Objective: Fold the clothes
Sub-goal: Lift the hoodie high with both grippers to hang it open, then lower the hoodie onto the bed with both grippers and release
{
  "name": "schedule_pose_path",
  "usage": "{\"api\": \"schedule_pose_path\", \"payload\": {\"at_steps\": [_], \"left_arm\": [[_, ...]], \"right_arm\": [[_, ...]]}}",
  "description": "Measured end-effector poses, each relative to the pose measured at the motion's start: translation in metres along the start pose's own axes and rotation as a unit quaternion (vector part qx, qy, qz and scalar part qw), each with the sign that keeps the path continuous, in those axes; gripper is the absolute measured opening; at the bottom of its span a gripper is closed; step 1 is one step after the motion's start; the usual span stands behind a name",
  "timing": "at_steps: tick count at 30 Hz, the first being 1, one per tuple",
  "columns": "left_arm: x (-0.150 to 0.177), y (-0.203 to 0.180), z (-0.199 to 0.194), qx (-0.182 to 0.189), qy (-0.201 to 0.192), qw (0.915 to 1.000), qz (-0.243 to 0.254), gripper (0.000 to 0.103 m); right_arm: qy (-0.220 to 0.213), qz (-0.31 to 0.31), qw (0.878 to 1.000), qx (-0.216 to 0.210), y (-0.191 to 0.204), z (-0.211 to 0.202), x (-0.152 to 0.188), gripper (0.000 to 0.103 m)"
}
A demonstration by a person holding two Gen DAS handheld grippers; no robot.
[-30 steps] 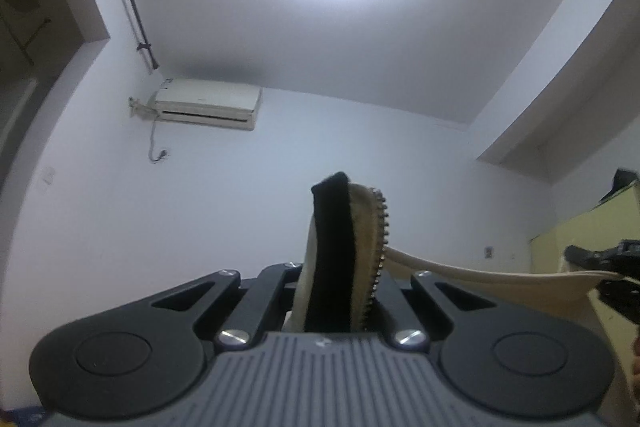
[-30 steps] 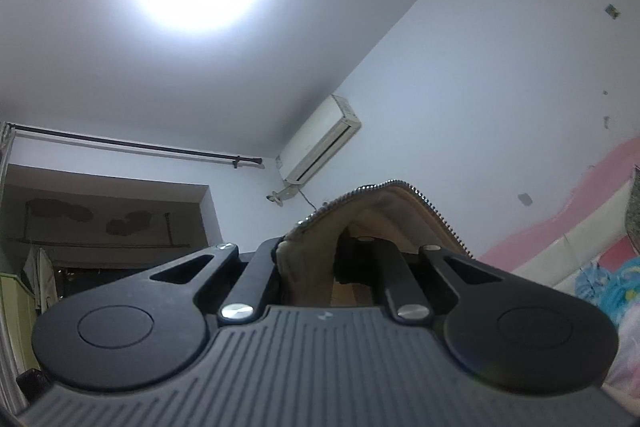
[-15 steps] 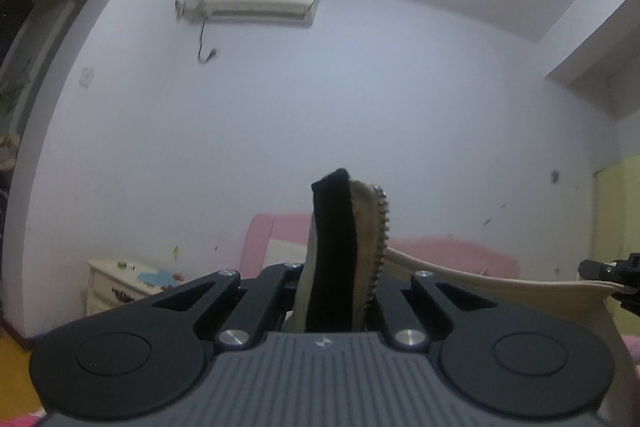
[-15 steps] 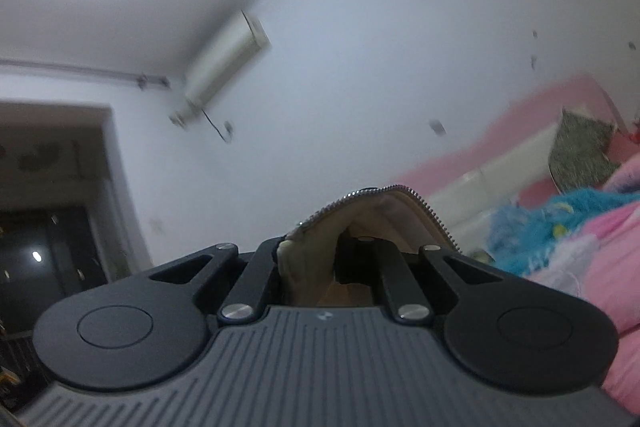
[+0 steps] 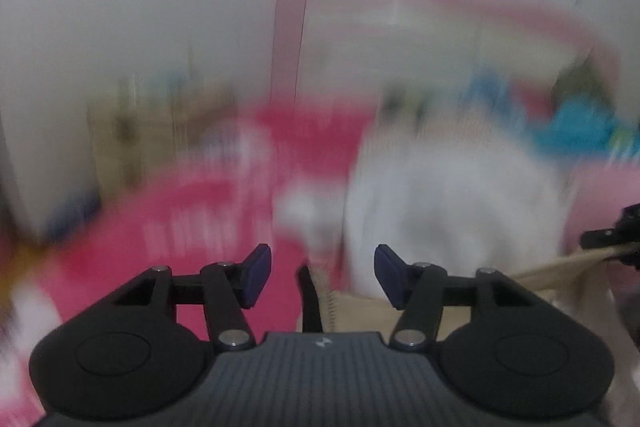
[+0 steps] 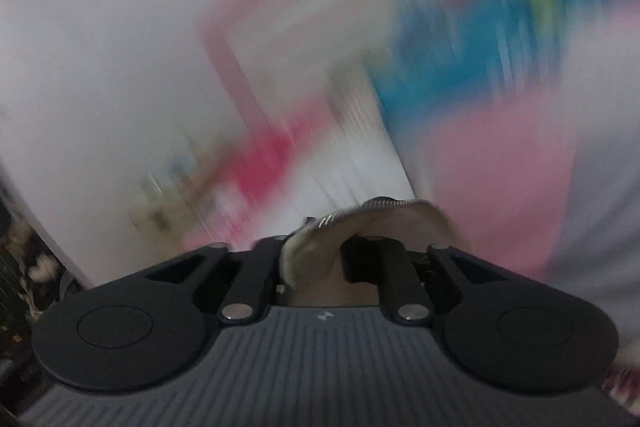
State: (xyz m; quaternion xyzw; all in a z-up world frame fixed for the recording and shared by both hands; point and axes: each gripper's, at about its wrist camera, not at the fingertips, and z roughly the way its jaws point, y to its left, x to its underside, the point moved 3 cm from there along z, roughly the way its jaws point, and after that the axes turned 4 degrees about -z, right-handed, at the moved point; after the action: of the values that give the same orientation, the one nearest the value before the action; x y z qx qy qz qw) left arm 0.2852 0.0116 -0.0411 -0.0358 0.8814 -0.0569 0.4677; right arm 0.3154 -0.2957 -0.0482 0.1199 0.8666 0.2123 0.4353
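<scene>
The beige zippered garment [image 5: 352, 311], clamped a second ago, is now released between the opening left gripper [image 5: 319, 277] jaws; the opening right gripper [image 6: 320, 259] still encloses its collar above the pink bedding [image 5: 120, 247].

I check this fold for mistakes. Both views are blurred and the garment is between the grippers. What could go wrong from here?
1. The left gripper is opening; its pads no longer press the beige garment, so that corner may drop unevenly.
2. The right gripper is opening too, with fabric between its jaws; the zipper edge might snag there.
3. Heavy blur hides where the garment lands on the pink bedding.
</scene>
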Motion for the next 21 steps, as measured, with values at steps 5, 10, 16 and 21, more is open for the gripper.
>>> {"api": "schedule_pose_path", "payload": {"at_steps": [5, 10, 16, 21], "left_arm": [[0.041, 0.032, 0.034, 0.024, 0.066, 0.9931, -0.094, 0.06], [-0.003, 0.056, -0.011, 0.055, 0.035, 0.9864, -0.151, 0.066], [-0.025, 0.105, -0.151, 0.068, 0.018, 0.9809, -0.181, 0.075], [0.021, 0.14, -0.256, 0.03, 0.063, 0.9866, -0.147, 0.081]], "right_arm": [[0.045, 0.079, 0.996, 0.002, -0.051, 0.025, 0.034, 0.035], [-0.02, 0.079, 0.996, -0.024, -0.073, -0.018, 0.013, 0.047], [-0.06, 0.022, 0.997, -0.051, -0.065, -0.094, -0.007, 0.052], [0.031, -0.048, 0.987, -0.152, -0.018, -0.156, 0.039, 0.053]]}}
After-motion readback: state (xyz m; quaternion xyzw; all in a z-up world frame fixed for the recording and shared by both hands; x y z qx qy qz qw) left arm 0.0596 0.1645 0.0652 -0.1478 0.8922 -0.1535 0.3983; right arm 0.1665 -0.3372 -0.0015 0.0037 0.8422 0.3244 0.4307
